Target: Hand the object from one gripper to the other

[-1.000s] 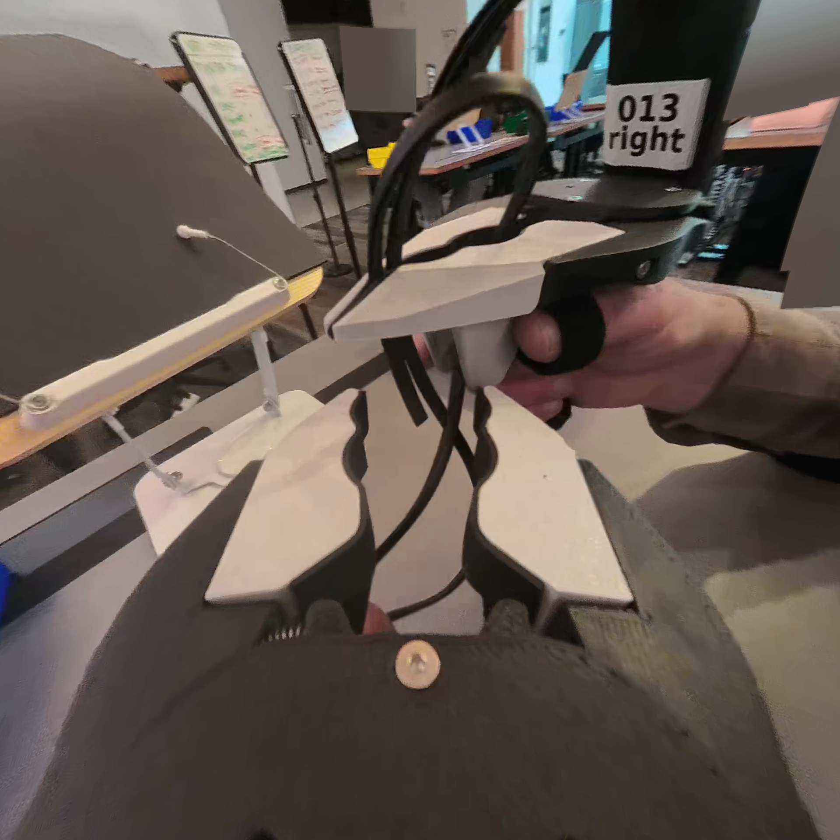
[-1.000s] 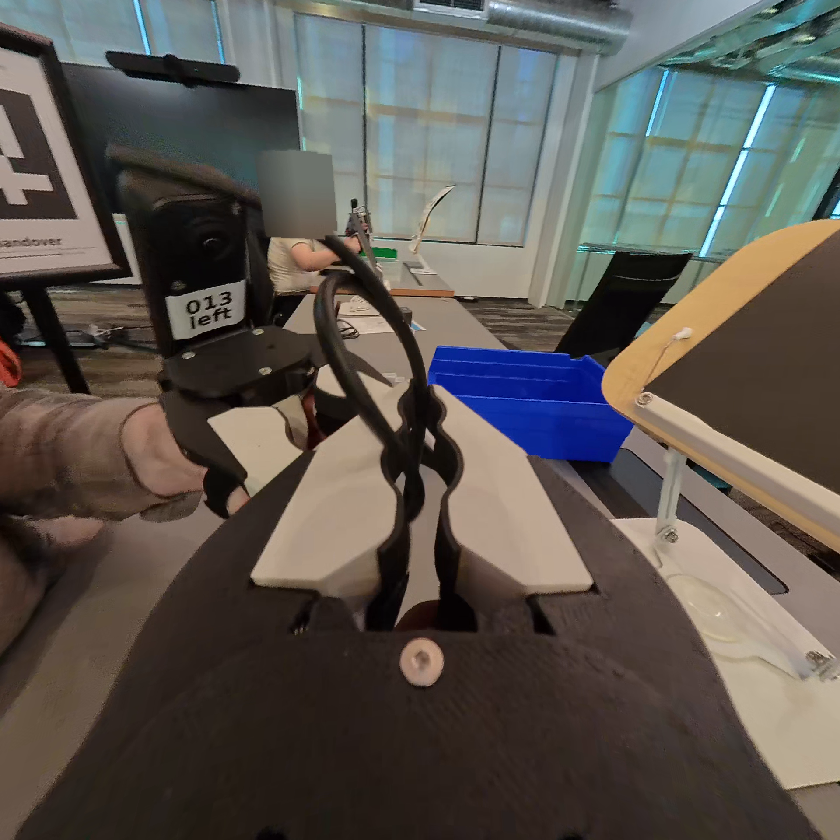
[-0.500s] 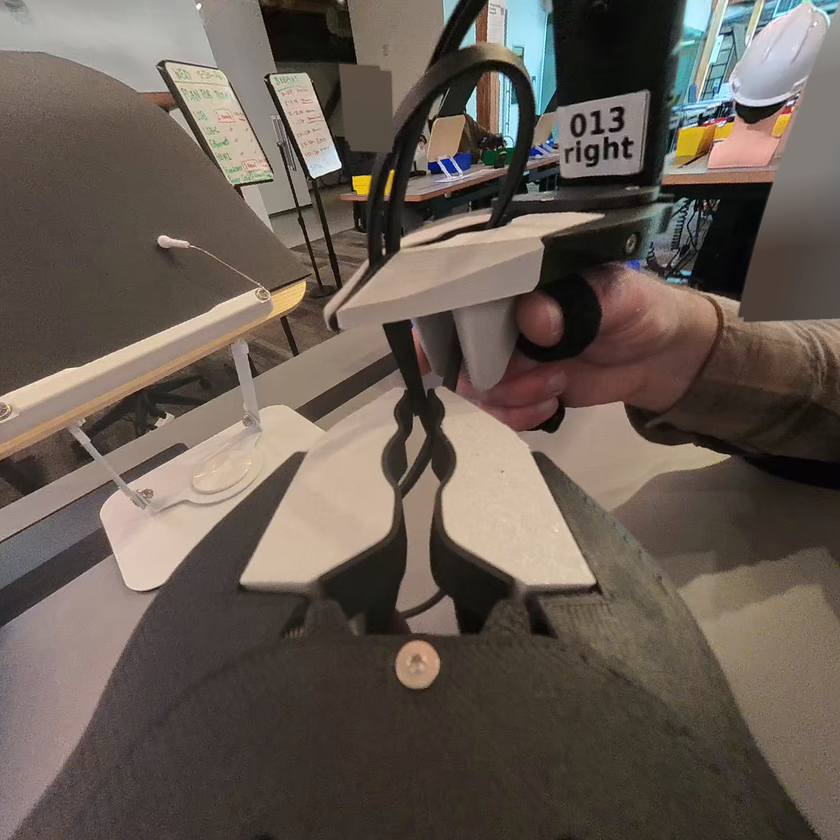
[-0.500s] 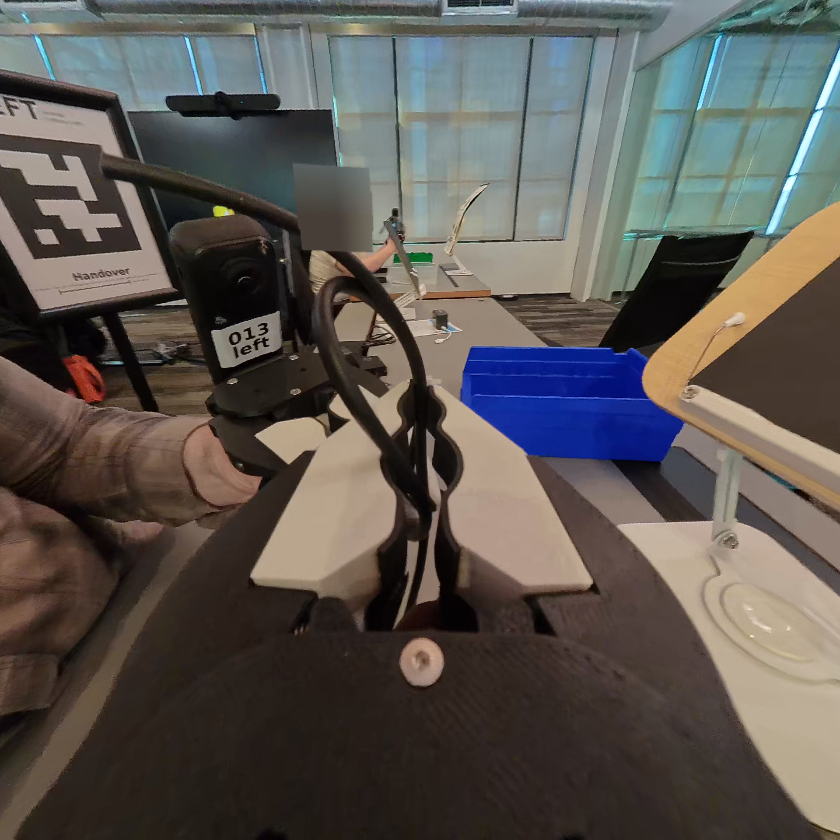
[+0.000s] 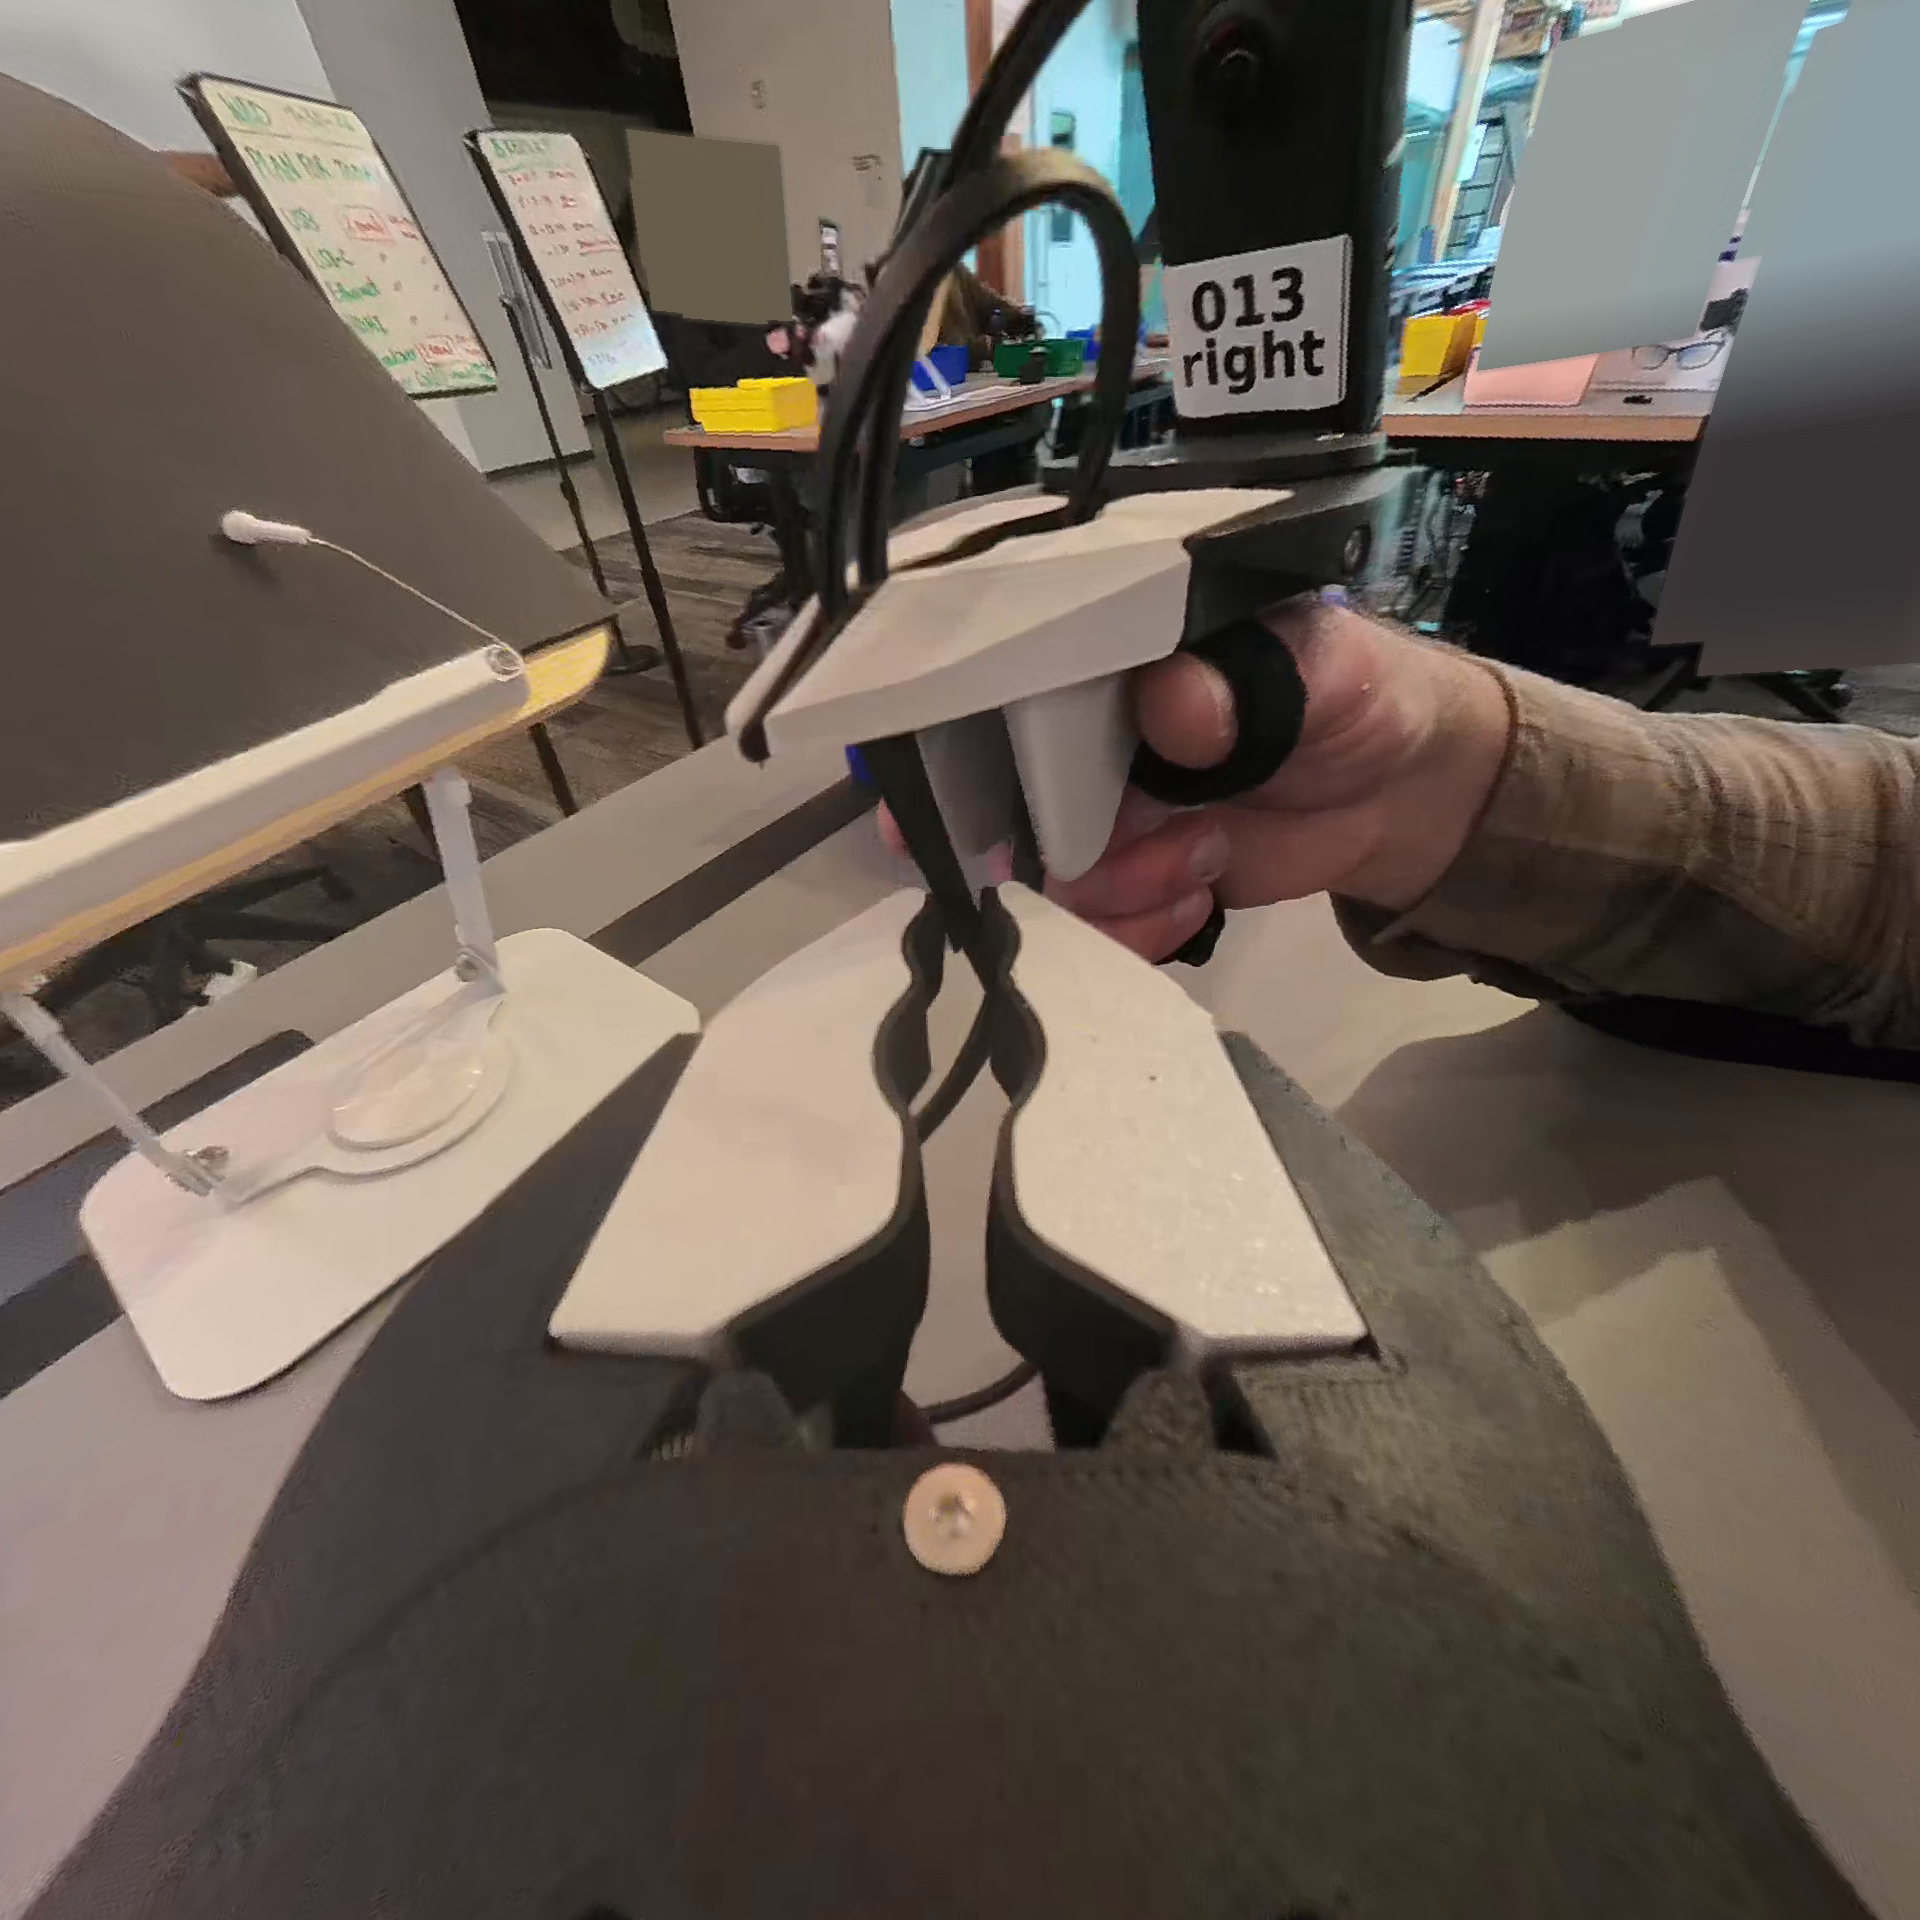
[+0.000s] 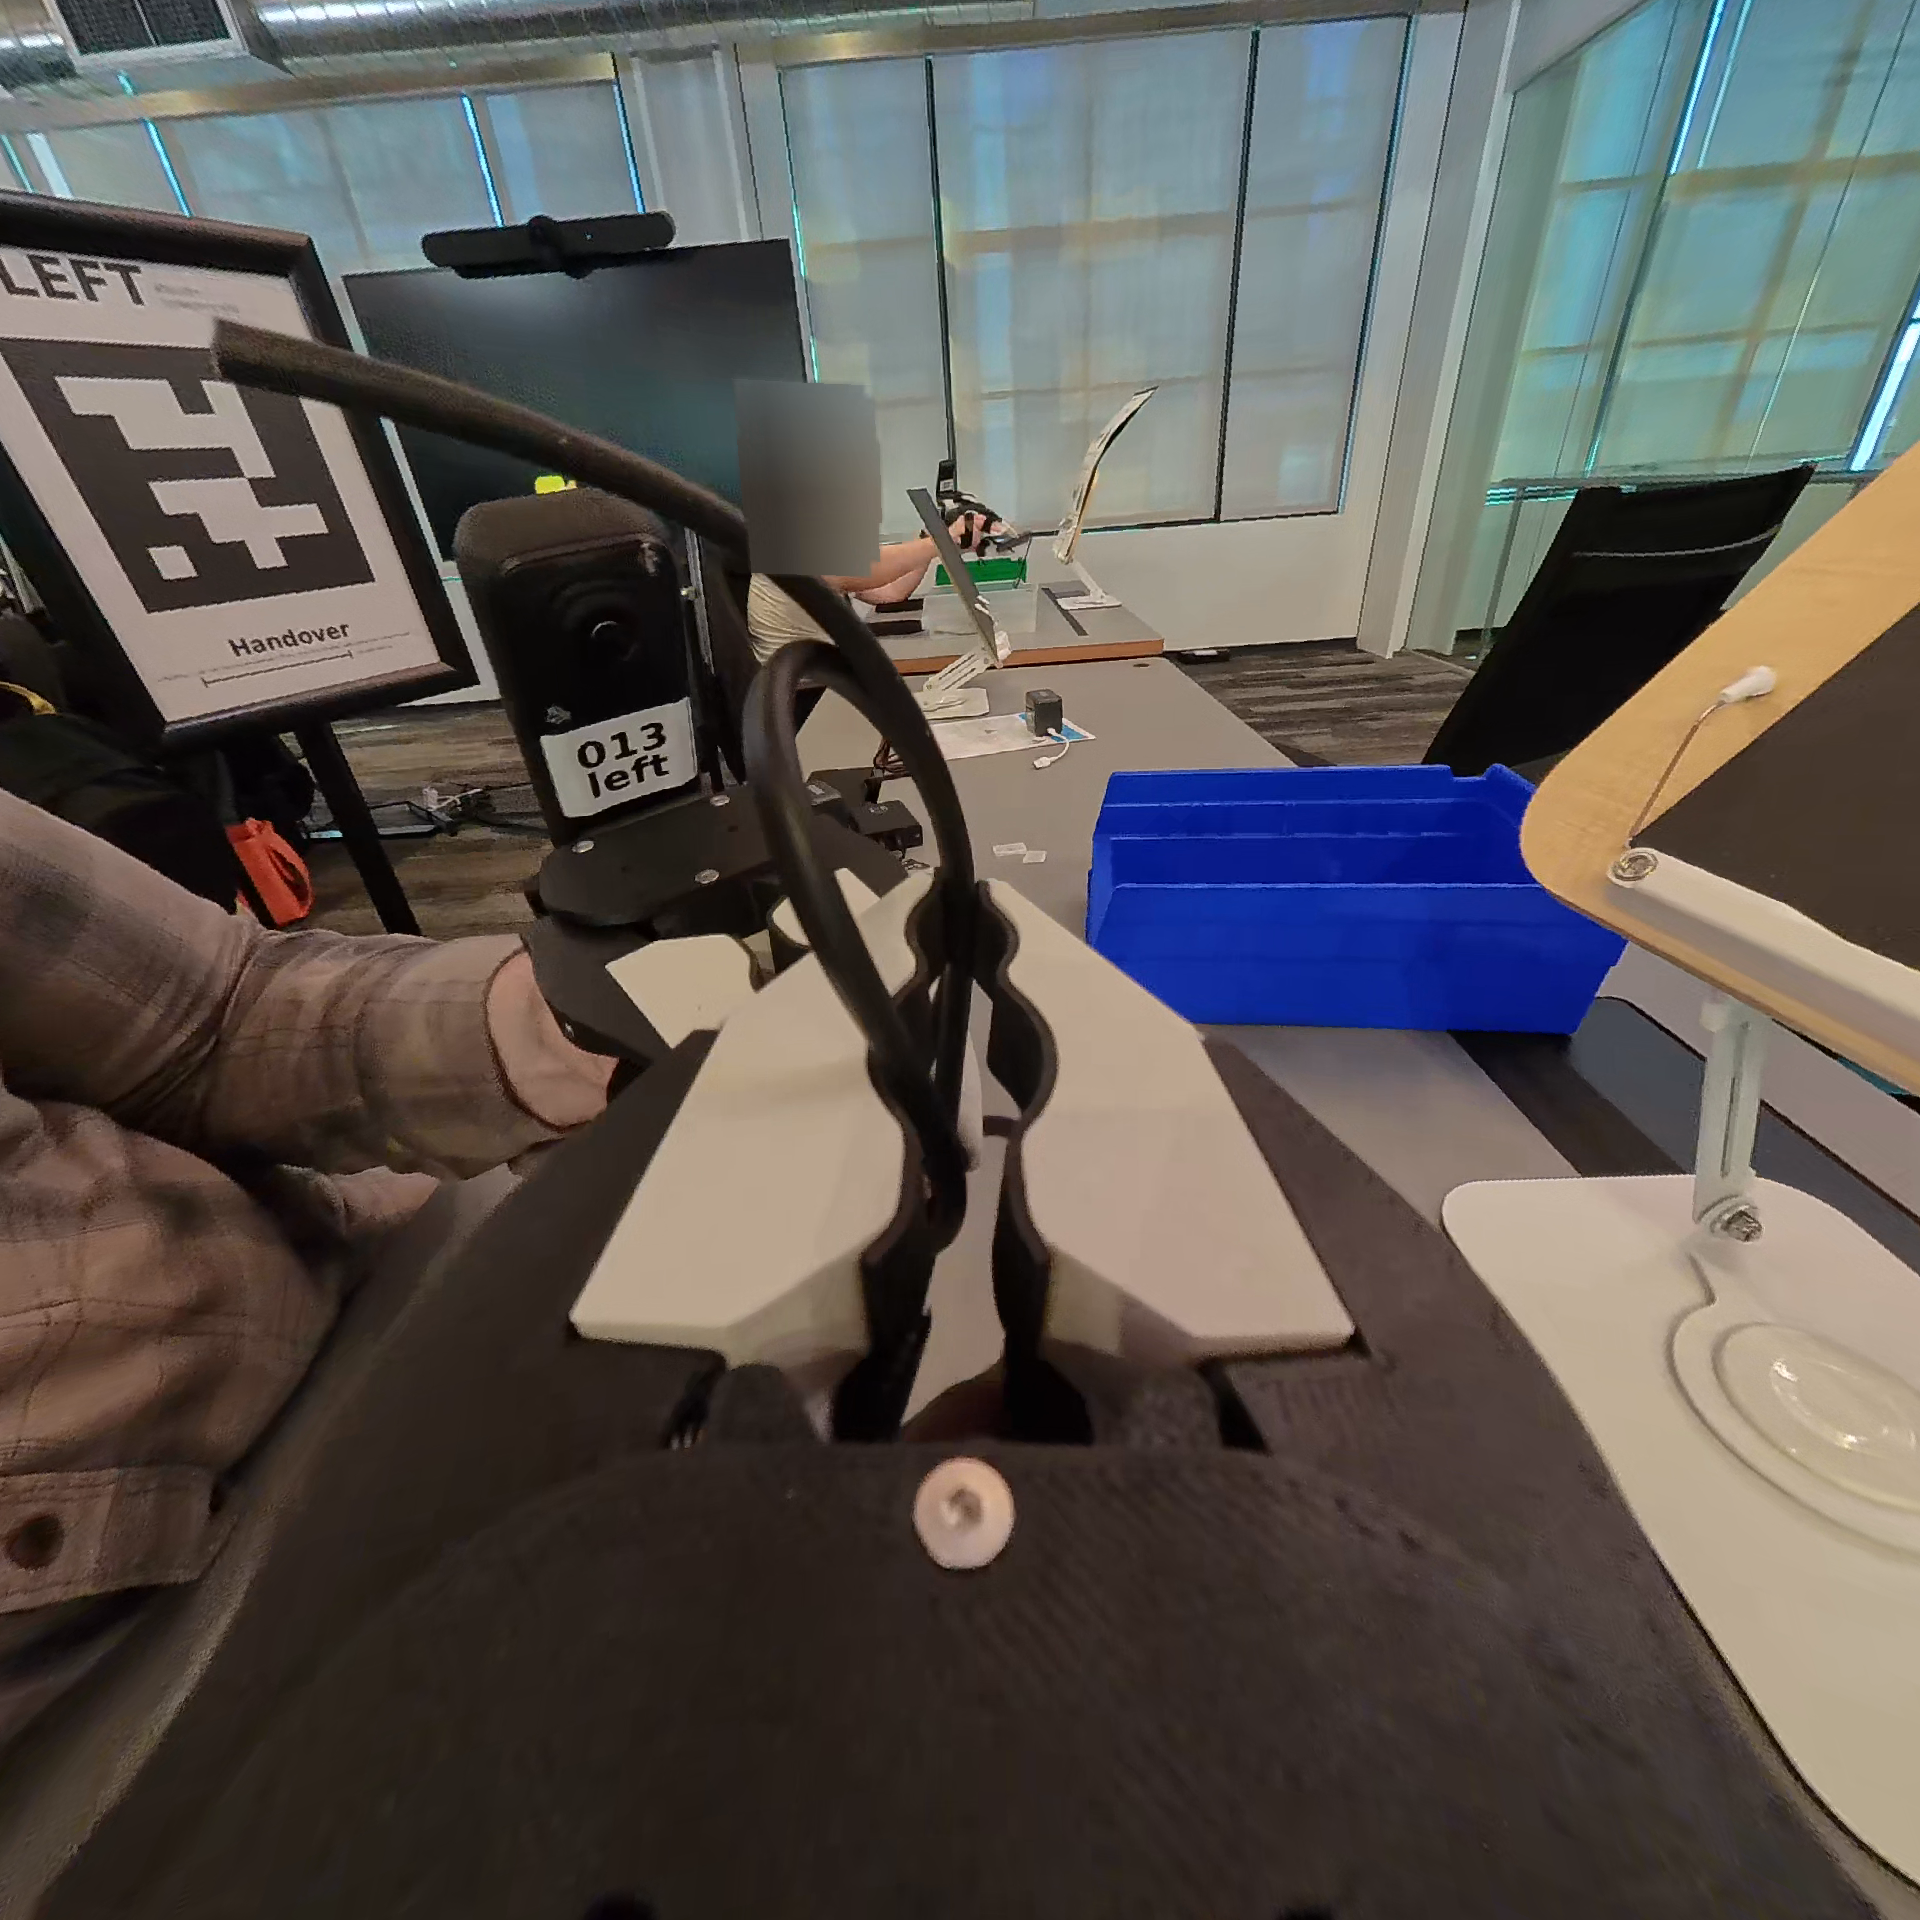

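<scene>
In the left wrist view, the left hand-held gripper (image 5: 961,935) has its white fingers drawn nearly together at the tips, pinching the black cable (image 5: 1112,312), whose strands run down between them. Just beyond, the right hand-held gripper (image 5: 831,665), held in a person's hand (image 5: 1320,769), is likewise closed on the same cable, which loops up above it; its black camera post carries a white label with printed text. A white stand (image 5: 312,1164) sits on the grey table (image 5: 1714,1403) at the left, and whiteboards (image 5: 353,239) with handwriting stand far behind. In the right wrist view, the right hand-held gripper (image 6: 961,914) is clamped on the looped cable (image 6: 810,831), with the left hand-held gripper (image 6: 769,966) just beyond at the left, also bearing a white label. A blue bin (image 6: 1340,894) rests farther right, and a framed sign (image 6: 197,468) with a black-and-white marker and printed words stands far left.
</scene>
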The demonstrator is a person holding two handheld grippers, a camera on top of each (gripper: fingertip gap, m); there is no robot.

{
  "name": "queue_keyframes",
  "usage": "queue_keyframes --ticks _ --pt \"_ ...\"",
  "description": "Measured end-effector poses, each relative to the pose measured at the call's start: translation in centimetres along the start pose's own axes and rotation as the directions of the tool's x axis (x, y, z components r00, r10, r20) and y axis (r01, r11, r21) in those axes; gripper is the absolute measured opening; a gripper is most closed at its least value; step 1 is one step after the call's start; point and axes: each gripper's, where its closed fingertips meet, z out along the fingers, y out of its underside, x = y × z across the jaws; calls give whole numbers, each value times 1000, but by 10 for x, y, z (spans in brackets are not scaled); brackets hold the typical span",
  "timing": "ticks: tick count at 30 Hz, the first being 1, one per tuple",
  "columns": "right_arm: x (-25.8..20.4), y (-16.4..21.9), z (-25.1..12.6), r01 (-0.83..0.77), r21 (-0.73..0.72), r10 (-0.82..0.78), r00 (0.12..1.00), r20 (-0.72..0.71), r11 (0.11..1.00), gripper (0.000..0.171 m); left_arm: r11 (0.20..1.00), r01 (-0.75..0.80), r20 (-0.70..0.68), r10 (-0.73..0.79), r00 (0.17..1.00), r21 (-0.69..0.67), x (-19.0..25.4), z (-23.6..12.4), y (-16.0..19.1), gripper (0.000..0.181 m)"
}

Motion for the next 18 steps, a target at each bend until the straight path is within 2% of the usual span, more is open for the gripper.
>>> queue_keyframes --ticks 1,3,6,13,18 --pt "1 -1 0 1 4 -1 1000 -6 1000 0 1000 -5 -15 5 1000 -1 1 -1 0 9" --pt "0 -1 0 -8 3 8 1000 1 1000 0 999 -41 -44 40 998 -24 6 -1 2 27" --pt "0 0 0 -9 -2 9 1000 5 1000 0 995 -83 -87 78 993 -55 15 0 7 33" --pt "-7 4 3 -6 -22 6 999 34 1000 0 994 -97 -48 94 994 -50 10 4 9 9" --pt "-8 1 2 -6 -15 7 999 42 1000 0 992 -120 -29 119 992 -43 7 2 8 7"
